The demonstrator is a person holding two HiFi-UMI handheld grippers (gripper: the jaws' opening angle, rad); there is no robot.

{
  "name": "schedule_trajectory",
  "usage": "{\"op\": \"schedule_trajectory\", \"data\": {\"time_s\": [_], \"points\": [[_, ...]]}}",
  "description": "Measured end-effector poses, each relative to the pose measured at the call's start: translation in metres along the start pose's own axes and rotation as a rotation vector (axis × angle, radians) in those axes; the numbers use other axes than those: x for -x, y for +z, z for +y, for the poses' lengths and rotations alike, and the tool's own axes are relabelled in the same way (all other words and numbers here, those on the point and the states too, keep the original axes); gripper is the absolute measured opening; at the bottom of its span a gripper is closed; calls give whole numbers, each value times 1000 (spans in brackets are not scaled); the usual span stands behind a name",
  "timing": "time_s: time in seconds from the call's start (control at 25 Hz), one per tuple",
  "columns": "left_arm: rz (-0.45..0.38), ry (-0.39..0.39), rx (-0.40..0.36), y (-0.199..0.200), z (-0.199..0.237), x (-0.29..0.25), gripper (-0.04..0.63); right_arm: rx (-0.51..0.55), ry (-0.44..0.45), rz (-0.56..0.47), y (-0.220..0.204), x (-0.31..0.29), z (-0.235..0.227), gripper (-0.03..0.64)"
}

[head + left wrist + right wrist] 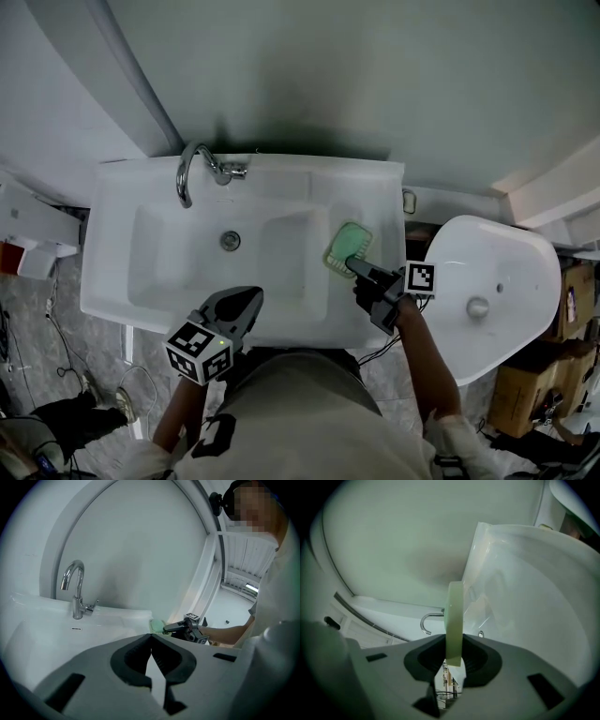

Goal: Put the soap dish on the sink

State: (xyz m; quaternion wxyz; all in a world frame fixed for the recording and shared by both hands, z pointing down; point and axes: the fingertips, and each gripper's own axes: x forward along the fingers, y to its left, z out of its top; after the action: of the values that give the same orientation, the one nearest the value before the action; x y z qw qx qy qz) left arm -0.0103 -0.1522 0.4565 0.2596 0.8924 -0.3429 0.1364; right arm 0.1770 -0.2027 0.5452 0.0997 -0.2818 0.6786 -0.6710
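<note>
Green soap dish [348, 247], edge-pinched in right tongs [356, 266], hangs over the sink [375, 178] ledge, centre-right, ready for setting down; left tongs [251, 296] pressed together, empty.

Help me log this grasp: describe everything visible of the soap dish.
The soap dish is pale green, rounded-rectangular and plastic-looking, with a raised rim around a darker middle. Edge-on it looks thin. The right claw is shut on its near edge, holding it over the right ledge of the sink, beside the basin. Whether it touches the ledge is unclear.
</note>
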Motion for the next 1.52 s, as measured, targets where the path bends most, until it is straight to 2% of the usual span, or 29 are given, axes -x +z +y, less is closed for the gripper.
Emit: {"op": "schedule_trajectory", "data": {"time_s": [0.2,0.44,1.12,1.52], "points": [[1,20,6,0,-1,-6,20,-17,8,70,13,-10,-29,77],[0,38,18,1,3,-13,20,-37,-53,120,19,-12,-61,77],[19,20,23,-1,2,-30,20,-4,-108,184,37,-13,-93,77],[23,13,31,-2,7,-30,20,36,-248,148,56,-7,-104,91]]}}
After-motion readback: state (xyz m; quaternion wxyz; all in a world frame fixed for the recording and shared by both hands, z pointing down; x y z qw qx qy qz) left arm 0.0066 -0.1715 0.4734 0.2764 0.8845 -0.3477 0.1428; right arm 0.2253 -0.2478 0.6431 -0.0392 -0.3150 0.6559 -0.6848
